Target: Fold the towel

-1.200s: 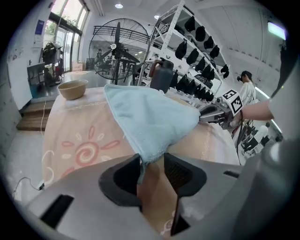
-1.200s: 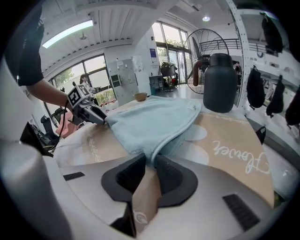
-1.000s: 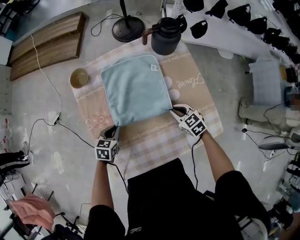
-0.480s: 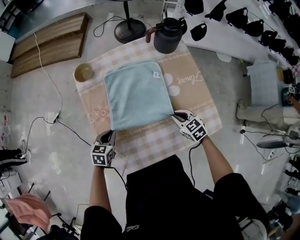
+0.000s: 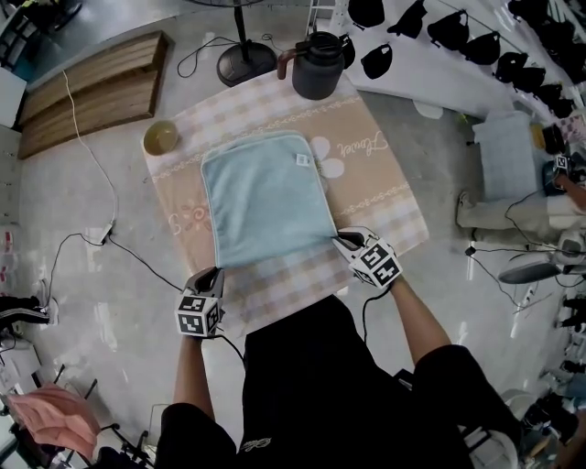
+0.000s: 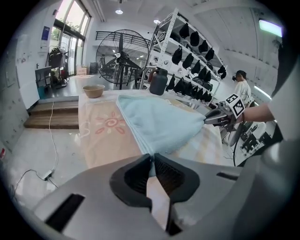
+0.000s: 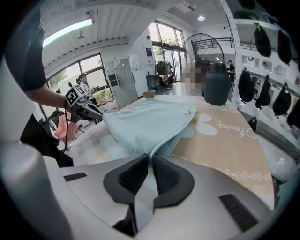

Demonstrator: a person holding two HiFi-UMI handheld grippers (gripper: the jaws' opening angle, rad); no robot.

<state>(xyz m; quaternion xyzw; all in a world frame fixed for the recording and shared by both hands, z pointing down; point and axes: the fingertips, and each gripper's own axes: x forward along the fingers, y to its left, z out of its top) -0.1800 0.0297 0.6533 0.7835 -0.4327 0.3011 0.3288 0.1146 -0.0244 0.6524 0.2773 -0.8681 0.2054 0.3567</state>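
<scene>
A light blue towel (image 5: 265, 197) lies folded on the beige checked tablecloth (image 5: 385, 183). My left gripper (image 5: 218, 271) is shut on the towel's near left corner, and my right gripper (image 5: 337, 240) is shut on its near right corner. In the left gripper view the towel (image 6: 159, 124) runs out from between the closed jaws of the left gripper (image 6: 152, 159), and the right gripper (image 6: 216, 117) shows at its other corner. In the right gripper view the towel (image 7: 145, 123) is pinched in the right gripper (image 7: 151, 161); the left gripper (image 7: 91, 111) shows at the far left.
A dark jug (image 5: 318, 66) stands at the table's far edge and a small bowl (image 5: 160, 137) at its far left corner. Beyond are a fan base (image 5: 245, 62), a wooden pallet (image 5: 92, 87) and a shelf of black caps (image 5: 458, 27). A cable (image 5: 110, 238) trails on the floor at left.
Both grippers have drawn back toward the person with the towel's near corners. The towel has slid along the tablecloth away from the jug.
</scene>
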